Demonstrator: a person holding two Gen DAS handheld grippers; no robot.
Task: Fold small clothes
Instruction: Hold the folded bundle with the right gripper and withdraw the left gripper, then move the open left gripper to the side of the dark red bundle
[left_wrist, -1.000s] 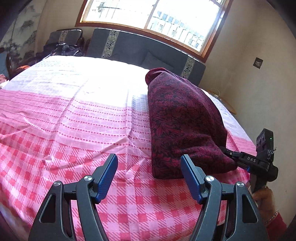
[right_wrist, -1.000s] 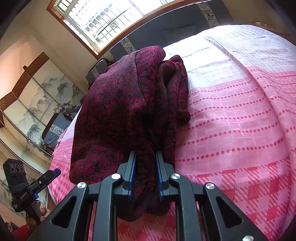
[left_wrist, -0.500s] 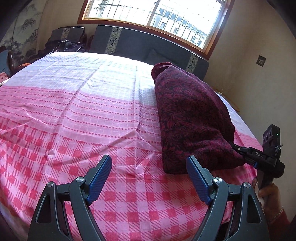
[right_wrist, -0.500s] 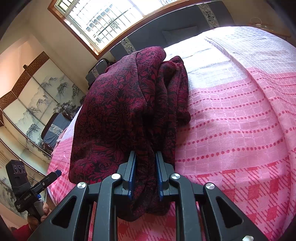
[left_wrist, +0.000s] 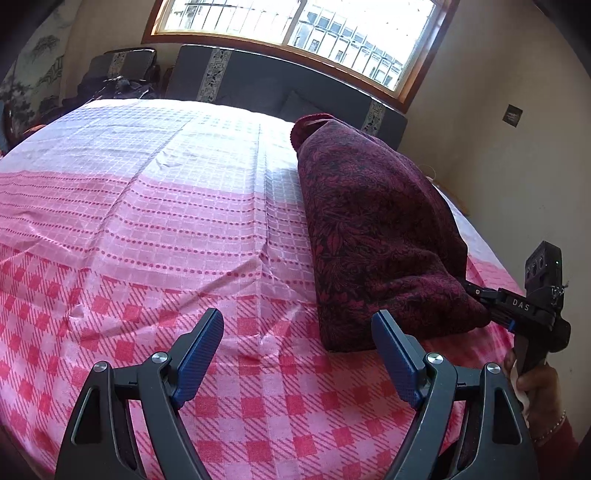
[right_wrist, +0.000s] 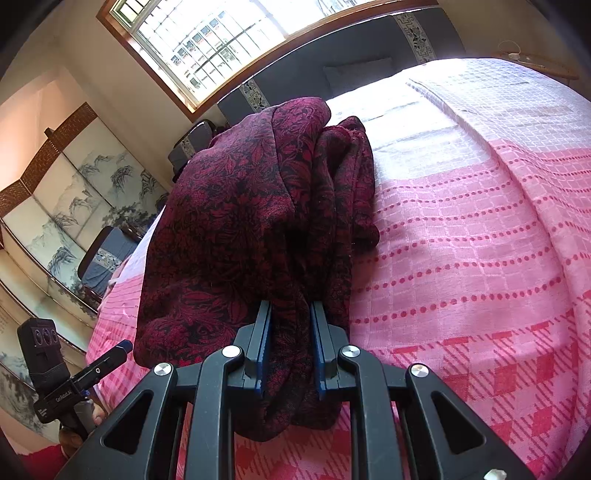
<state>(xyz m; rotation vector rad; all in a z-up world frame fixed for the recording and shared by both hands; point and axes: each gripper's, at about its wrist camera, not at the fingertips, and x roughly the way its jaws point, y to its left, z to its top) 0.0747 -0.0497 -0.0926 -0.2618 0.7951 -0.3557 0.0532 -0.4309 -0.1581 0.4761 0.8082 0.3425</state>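
A dark red floral garment (left_wrist: 376, 236) lies bunched in a long folded heap on the pink checked bedsheet (left_wrist: 147, 221), at the right in the left wrist view. My right gripper (right_wrist: 291, 306) is shut on its near end, and the cloth (right_wrist: 240, 221) rises thick between the blue pads and hangs below them. That gripper (left_wrist: 480, 293) also enters from the right in the left wrist view, its tips buried in the fabric. My left gripper (left_wrist: 297, 321) is open wide just above the sheet, with only sheet between its fingers. The garment's near left corner sits just ahead of the right finger.
The bed fills both views, with bare sheet to the left of the garment. A dark padded bench (left_wrist: 258, 85) and a window stand behind it. A wall (left_wrist: 498, 147) is close on the right, and a painted folding screen (right_wrist: 74, 192) on the other side. A person's hand (left_wrist: 535, 380) holds the right gripper's handle.
My left gripper's jaws have spread wider and it has sunk slightly toward the sheet. The right gripper keeps the same hold on the garment and has not moved.
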